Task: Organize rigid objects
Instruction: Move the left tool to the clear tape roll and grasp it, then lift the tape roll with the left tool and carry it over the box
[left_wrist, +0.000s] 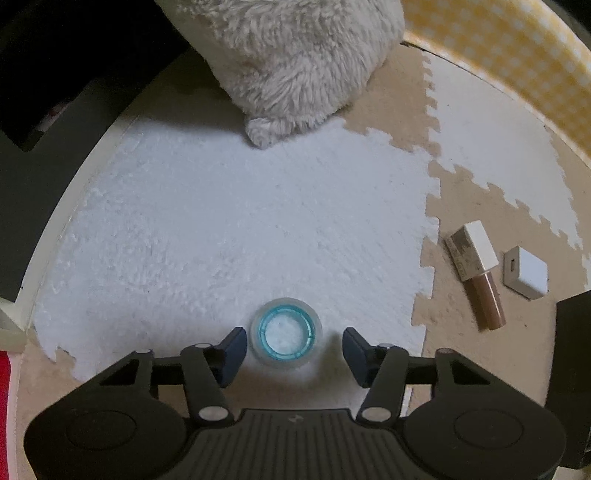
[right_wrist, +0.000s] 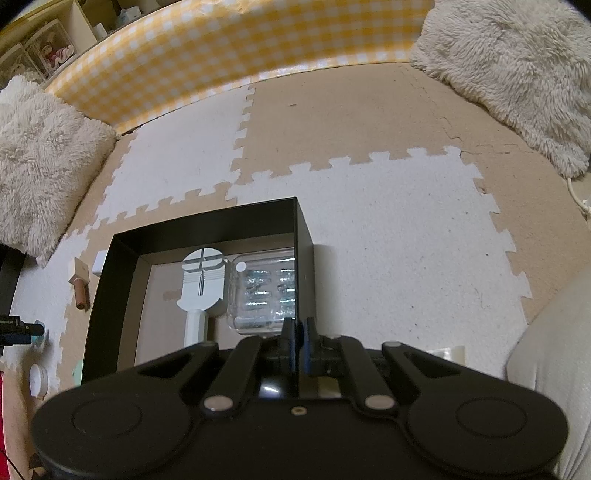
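- Jaws wide apart on the left gripper (left_wrist: 294, 345), straddling the blue-rimmed jar (left_wrist: 283, 333) on the white floor mat (left_wrist: 229, 236).
- Right gripper (right_wrist: 300, 341) pinched closed over the black box (right_wrist: 207, 225) (empty-handed).
- Left of that box: brown tube (right_wrist: 80, 291).

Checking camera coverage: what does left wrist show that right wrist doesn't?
Left wrist only: the open left tool straddling the small clear jar with the blue rim, not yet touching it.

Right wrist only: the shut right tool over the black box, which holds a white tool and a clear case.

Both: the brown tube with a white cap, white cube, foam mat, fluffy cushion.
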